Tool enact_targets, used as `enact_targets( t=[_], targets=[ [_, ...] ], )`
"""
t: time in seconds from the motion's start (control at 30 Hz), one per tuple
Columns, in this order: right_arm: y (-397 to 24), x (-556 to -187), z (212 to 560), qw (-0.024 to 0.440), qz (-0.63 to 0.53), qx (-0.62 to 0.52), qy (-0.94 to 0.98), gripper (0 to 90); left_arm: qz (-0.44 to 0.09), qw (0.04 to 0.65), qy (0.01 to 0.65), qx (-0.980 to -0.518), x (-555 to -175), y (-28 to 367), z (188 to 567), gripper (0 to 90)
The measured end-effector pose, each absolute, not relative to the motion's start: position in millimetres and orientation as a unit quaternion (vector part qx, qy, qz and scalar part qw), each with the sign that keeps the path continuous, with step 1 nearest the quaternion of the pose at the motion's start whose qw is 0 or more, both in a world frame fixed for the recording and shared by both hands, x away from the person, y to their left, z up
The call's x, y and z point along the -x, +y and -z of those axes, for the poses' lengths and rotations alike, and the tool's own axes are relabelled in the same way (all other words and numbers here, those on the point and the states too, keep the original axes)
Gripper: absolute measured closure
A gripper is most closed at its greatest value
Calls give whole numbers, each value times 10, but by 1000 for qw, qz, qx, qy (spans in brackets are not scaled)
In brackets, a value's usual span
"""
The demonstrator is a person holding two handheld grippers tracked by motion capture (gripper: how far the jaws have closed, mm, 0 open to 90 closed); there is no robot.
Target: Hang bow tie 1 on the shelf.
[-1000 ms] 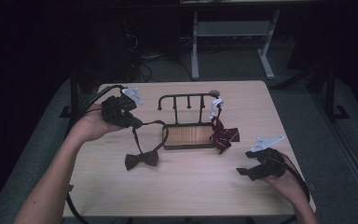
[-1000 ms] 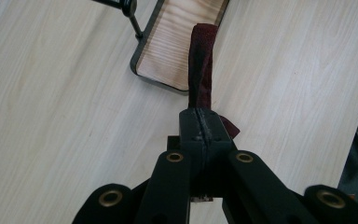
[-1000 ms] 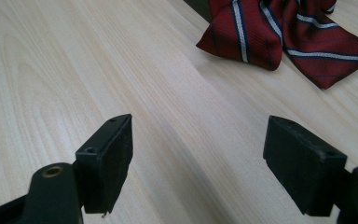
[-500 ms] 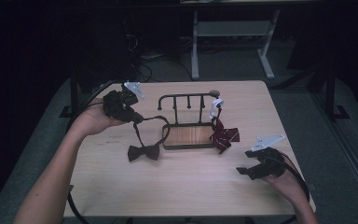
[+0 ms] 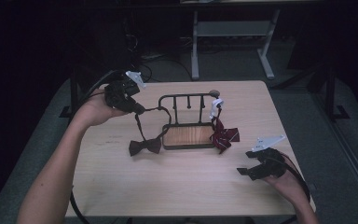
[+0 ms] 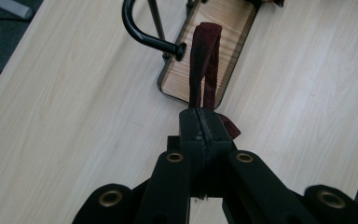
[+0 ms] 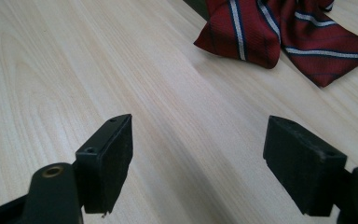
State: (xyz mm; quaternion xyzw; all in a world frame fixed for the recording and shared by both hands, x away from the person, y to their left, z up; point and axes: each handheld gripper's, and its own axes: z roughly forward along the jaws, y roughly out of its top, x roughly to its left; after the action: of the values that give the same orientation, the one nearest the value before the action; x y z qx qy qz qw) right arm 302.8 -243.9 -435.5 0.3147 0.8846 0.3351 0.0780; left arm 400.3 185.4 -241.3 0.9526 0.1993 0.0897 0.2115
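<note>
The left gripper is clamped on the strap of the dark brown fabric bow tie and has lifted it toward the black metal rack with a wooden base — the bow now trails on the pale wooden surface beside the base, likely nearing hanging. The right gripper rests with jaws apart near the red striped bow tie.

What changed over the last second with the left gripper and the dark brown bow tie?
The left gripper, shut on the dark brown bow tie's strap, drew up and toward the black metal rack with the wooden base. The dark brown bow tie slid across the light wooden table toward the rack's base. The right gripper stayed open and put; the red striped bow tie did not move.
</note>
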Motion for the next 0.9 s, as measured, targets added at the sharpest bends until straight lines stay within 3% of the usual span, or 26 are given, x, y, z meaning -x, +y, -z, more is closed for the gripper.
enact_targets(
  t=[0.77, 0.9],
  targets=[
    [-2462, -3011, 4340, 77, -339, -312, 884, 239, -127, 165, 264, -942, -4374, 1855, 2533, 892],
    [-2466, -3009, 4340, 77, -339, -312, 884, 239, -134, 155, 268, -941, -4395, 1834, 2560, 853]
  ],
)
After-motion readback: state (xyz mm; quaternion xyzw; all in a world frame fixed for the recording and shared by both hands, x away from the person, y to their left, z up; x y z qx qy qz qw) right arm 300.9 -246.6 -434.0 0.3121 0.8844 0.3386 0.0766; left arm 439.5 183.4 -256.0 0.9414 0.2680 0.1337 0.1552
